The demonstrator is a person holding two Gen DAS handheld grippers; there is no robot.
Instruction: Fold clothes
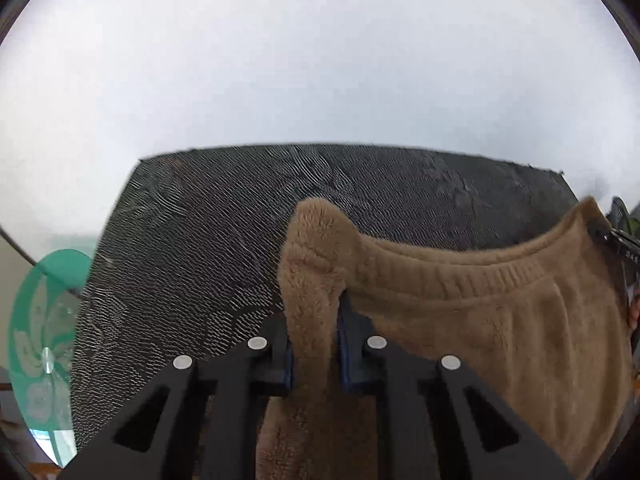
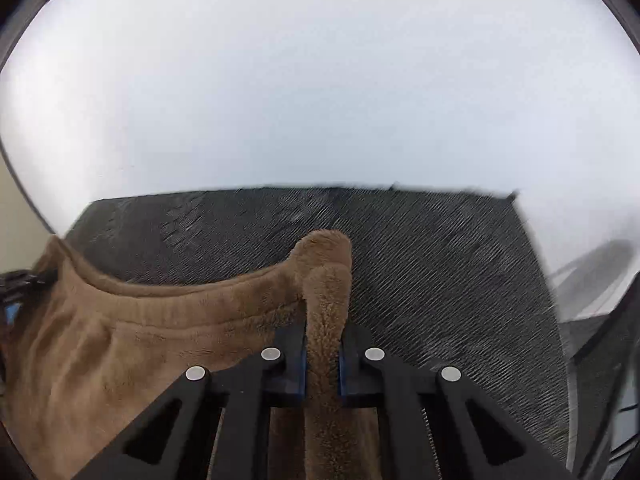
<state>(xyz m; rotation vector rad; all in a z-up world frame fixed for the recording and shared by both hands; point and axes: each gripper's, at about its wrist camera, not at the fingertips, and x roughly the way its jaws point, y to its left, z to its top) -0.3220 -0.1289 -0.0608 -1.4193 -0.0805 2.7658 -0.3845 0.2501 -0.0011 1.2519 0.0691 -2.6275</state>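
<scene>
A brown fleece garment [image 1: 500,320] with a ribbed waistband hangs stretched between both grippers above a dark textured table [image 1: 200,240]. My left gripper [image 1: 314,344] is shut on the garment's left corner, which bunches up above the fingers. My right gripper [image 2: 322,352] is shut on the garment's right corner [image 2: 326,300]. The rest of the garment [image 2: 100,340] sags to the left in the right wrist view, over the dark table [image 2: 440,280]. The right gripper shows at the far right edge of the left wrist view [image 1: 618,240].
A green glass disc [image 1: 44,328] stands at the left of the table. A white wall [image 1: 320,60] rises behind the table's far edge. Grey furniture [image 2: 592,280] lies past the table's right edge.
</scene>
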